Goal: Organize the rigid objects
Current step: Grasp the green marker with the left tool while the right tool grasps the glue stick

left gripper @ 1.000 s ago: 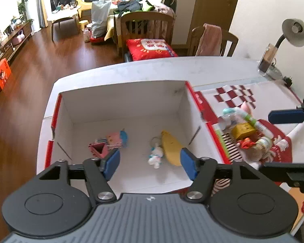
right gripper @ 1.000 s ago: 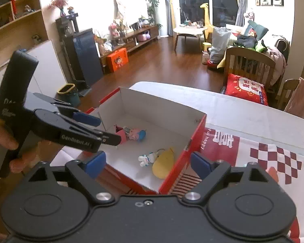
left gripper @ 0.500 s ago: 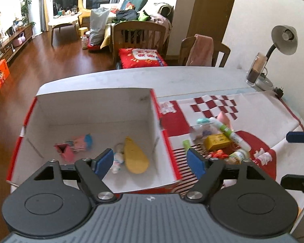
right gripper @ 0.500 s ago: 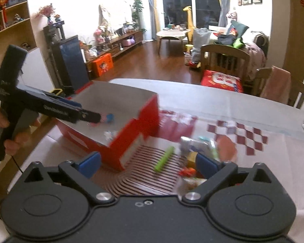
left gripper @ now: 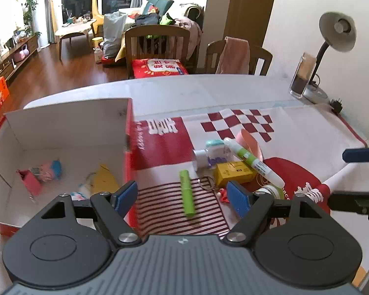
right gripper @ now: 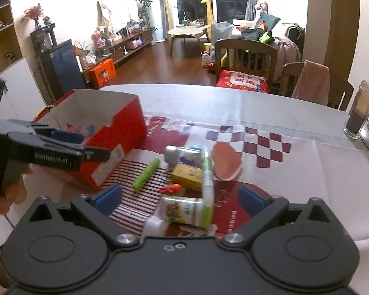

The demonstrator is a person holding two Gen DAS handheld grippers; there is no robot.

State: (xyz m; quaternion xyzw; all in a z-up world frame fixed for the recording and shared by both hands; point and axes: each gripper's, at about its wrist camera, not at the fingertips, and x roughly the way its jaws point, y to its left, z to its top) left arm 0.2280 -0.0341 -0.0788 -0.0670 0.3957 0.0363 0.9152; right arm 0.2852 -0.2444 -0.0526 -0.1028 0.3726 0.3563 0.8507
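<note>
The red box [left gripper: 129,132] with its white inside sits at the left of the left wrist view and already holds a few pieces: a yellow piece [left gripper: 105,180], a pink and blue toy [left gripper: 46,170] and a small white figure [left gripper: 82,191], all lying on its floor. So the sorting looks begun but, as I judge it, well short of half done.

Most of the things are not yet boxed. They lie in a loose heap on the red-and-white cloth [left gripper: 233,120] just right of the box, in the middle of both views: a green tube [right gripper: 146,173] lying alone on the striped patch, a yellow carton [right gripper: 187,175], a white-and-green pen-like tube [right gripper: 206,186] resting across the carton, a clear little bottle with a grey cap [right gripper: 177,153], a pink heart-shaped piece [right gripper: 226,159], a small red trinket [right gripper: 171,188] and a labelled bottle [right gripper: 182,209] nearest the lower edge of the right wrist view.

The left hand-held gripper [left gripper: 184,194] has its pads apart with nothing between them, framing the green tube below. The right hand-held gripper [right gripper: 180,198] stands wide apart over the labelled bottle and the pen-like tube, pressing on neither.

What is left, by my reading, is to pick each heap item and carry it leftward into the box.
</note>
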